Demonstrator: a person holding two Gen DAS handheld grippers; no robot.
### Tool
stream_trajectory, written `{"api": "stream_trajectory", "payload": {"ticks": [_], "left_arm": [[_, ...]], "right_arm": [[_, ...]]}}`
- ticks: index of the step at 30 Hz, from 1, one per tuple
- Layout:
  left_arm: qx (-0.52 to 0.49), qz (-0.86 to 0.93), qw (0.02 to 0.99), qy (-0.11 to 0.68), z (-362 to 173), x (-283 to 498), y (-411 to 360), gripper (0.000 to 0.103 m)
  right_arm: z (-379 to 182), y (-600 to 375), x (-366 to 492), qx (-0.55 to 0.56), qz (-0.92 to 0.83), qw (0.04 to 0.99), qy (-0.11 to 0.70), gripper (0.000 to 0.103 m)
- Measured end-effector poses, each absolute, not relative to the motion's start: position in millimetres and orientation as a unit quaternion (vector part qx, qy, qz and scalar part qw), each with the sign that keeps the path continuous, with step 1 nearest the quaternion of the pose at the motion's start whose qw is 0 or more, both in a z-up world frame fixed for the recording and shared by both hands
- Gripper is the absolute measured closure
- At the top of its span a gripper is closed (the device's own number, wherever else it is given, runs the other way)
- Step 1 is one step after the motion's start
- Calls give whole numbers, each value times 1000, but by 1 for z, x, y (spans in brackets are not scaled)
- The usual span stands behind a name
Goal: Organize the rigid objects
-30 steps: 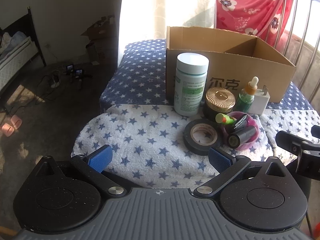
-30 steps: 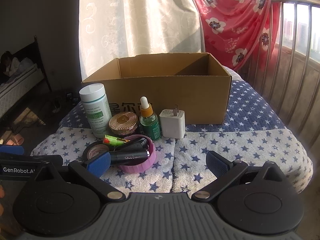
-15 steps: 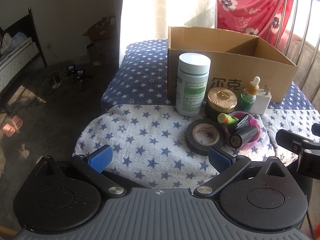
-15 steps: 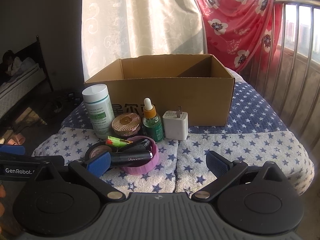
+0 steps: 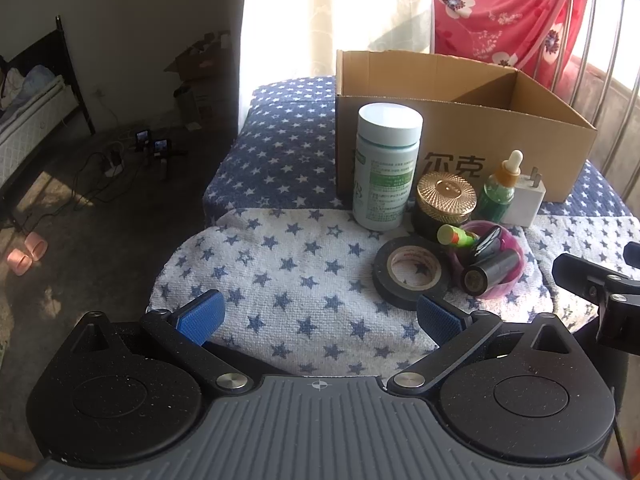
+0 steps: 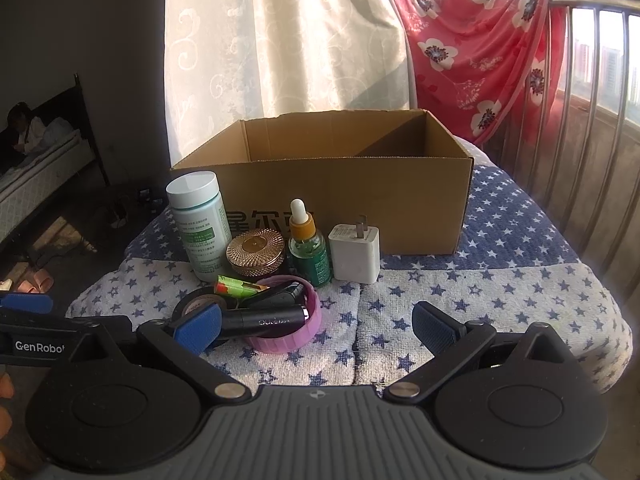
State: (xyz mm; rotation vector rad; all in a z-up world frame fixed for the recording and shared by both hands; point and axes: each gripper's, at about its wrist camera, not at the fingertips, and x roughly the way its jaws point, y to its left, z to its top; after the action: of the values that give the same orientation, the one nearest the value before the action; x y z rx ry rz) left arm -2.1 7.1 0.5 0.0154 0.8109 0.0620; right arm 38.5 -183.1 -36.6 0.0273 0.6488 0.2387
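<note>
A: Where do the things sit?

B: In the middle of both frames, bunched on the star-print cloth (image 5: 304, 280) in front of the open cardboard box (image 6: 360, 204). The white bottle (image 5: 386, 168) stands upright at the left of the row, then the gold-lidded jar (image 5: 446, 196), the green dropper bottle (image 6: 309, 250) and the white charger (image 6: 355, 254), all just before the box's front wall.

A: And nearer the cameras?

B: The black tape roll (image 5: 412, 272) lies flat, touching the pink dish (image 6: 296, 340), which holds a black tube (image 6: 264, 320) and a green stick (image 6: 236, 289).

A: The fingers?

B: The left gripper (image 5: 318, 316) has its fingers spread wide, nothing between them, low in its frame. The right gripper (image 6: 316, 324) is likewise spread and empty.
</note>
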Motion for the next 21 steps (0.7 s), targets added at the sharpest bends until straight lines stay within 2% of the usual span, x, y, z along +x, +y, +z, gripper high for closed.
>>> {"api": "stream_trajectory", "payload": {"ticks": [21], "left_arm": [[13, 4, 914, 405, -11, 11, 0, 0]], "right_arm": [[-46, -201, 53, 54, 111, 939, 320, 0]]}}
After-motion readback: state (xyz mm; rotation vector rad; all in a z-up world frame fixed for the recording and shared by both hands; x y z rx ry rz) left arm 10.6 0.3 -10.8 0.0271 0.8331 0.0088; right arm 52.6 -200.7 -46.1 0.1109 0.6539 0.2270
